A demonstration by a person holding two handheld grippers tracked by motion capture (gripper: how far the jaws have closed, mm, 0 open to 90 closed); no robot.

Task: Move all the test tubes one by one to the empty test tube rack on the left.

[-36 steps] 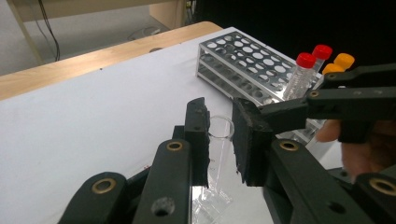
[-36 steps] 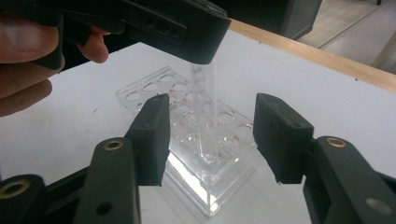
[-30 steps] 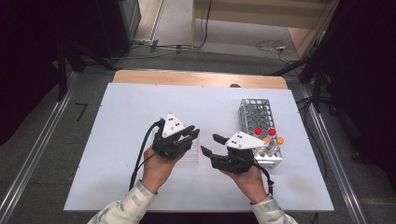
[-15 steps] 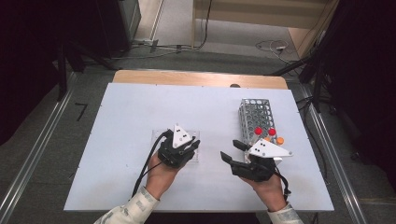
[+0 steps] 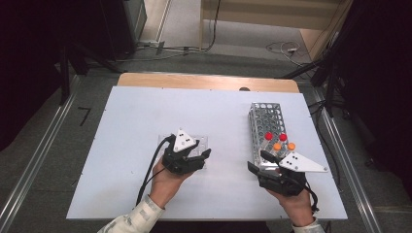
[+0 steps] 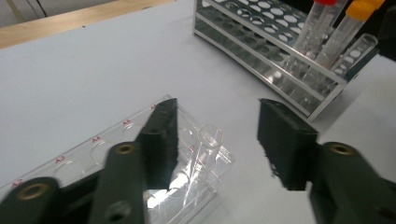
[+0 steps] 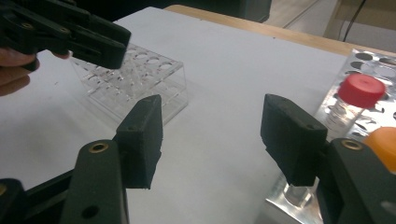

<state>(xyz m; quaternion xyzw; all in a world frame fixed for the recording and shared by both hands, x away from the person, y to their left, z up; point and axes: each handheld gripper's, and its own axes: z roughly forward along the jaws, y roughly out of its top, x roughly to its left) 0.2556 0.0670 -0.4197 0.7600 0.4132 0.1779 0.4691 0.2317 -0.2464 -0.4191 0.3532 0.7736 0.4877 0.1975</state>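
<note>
A clear uncapped tube [image 6: 208, 142] stands in a well of the clear plastic rack [image 6: 100, 149] [image 5: 200, 143] on the white table. My left gripper [image 6: 217, 112] [image 5: 201, 159] is open around it. Its jaws have just been opening, and they stand on either side of the tube without touching it. My right gripper [image 7: 212, 107] [image 5: 256, 161] is open with nothing between its jaws, at the near end of the metal tube rack [image 5: 266, 121]. That rack holds red-capped tubes [image 5: 268, 135] [image 7: 362, 91] and orange-capped tubes [image 5: 291, 145].
The white table [image 5: 131, 126] reaches to a wooden strip [image 5: 204, 81] at the far edge. In the right gripper view the left gripper [image 7: 70, 32] hangs over the clear rack [image 7: 140, 74]. An uncapped tube [image 6: 362, 46] also stands in the metal rack [image 6: 261, 42].
My left gripper's jaws have opened and stand apart around the tube in the clear rack. My right hand has moved right and nearer the person, to the metal rack's near end.
</note>
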